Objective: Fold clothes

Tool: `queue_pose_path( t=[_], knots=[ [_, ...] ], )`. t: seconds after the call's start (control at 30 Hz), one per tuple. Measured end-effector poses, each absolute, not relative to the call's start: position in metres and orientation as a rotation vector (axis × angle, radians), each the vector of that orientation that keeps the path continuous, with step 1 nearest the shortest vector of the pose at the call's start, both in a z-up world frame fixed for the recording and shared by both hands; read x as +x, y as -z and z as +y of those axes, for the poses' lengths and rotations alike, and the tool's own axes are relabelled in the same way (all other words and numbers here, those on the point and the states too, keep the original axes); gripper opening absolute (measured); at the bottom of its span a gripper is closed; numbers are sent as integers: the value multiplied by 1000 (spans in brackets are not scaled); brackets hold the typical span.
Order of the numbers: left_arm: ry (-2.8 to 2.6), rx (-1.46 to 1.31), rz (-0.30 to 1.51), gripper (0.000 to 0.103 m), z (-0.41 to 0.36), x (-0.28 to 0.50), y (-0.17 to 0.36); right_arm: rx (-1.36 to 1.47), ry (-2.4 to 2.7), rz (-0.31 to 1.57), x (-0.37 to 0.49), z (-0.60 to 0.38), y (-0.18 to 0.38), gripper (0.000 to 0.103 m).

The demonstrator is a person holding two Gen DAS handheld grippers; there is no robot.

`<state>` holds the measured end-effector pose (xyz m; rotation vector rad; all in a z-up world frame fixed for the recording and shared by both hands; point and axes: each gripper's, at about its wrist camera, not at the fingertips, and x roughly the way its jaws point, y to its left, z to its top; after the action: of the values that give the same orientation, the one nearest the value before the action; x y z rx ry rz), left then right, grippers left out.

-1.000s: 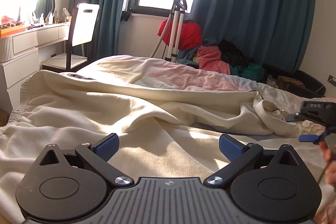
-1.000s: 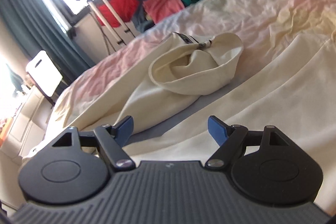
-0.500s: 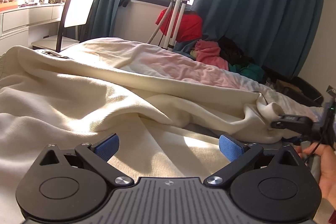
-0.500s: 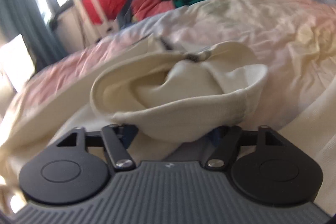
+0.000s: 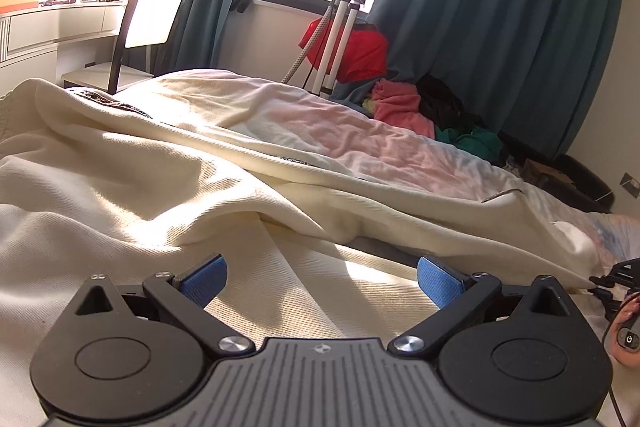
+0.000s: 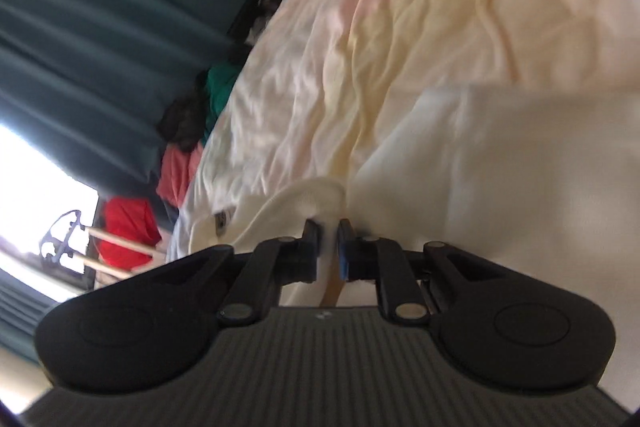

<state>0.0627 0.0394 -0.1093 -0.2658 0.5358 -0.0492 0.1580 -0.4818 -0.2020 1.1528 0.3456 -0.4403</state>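
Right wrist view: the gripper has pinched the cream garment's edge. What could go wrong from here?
1. The right gripper is shut on only a thin fold of the cream knit garment, so the fabric may slip out when pulled.
2. The left gripper is open and holds nothing, so a one-sided pull could bunch the garment rather than flatten it on the pastel bedsheet.

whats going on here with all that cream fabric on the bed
A person is folding a cream garment spread over a bed, with a handheld claw in each hand. The right claw is shut on a fold of the cream garment's edge. The left claw is open and empty, hovering low over the cloth nearer its middle. The garment is still rumpled, not yet folded. A pile of other clothes sits beyond the bed by the curtains.
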Motion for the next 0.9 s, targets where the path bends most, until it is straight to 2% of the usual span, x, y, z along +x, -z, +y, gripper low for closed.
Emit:
queue_pose_path(
  t=[0.3,0.53,0.7,0.73,0.8,0.87,0.9],
  knots=[
    [54,-248,531,102,36,58,109,956,486,232,148,-474,163,11],
    [62,-250,541,102,37,60,111,957,599,359,154,-486,194,11],
    [73,-243,554,102,36,62,114,898,607,399,152,-465,185,16],
    [75,-241,557,102,36,62,115,903,605,406,149,-460,181,18],
    [79,-238,562,102,35,63,117,912,603,420,143,-448,175,33],
    [83,-234,567,102,35,63,118,922,601,434,138,-437,169,65],
    [85,-229,569,102,34,63,119,926,599,441,135,-431,166,69]
  ],
)
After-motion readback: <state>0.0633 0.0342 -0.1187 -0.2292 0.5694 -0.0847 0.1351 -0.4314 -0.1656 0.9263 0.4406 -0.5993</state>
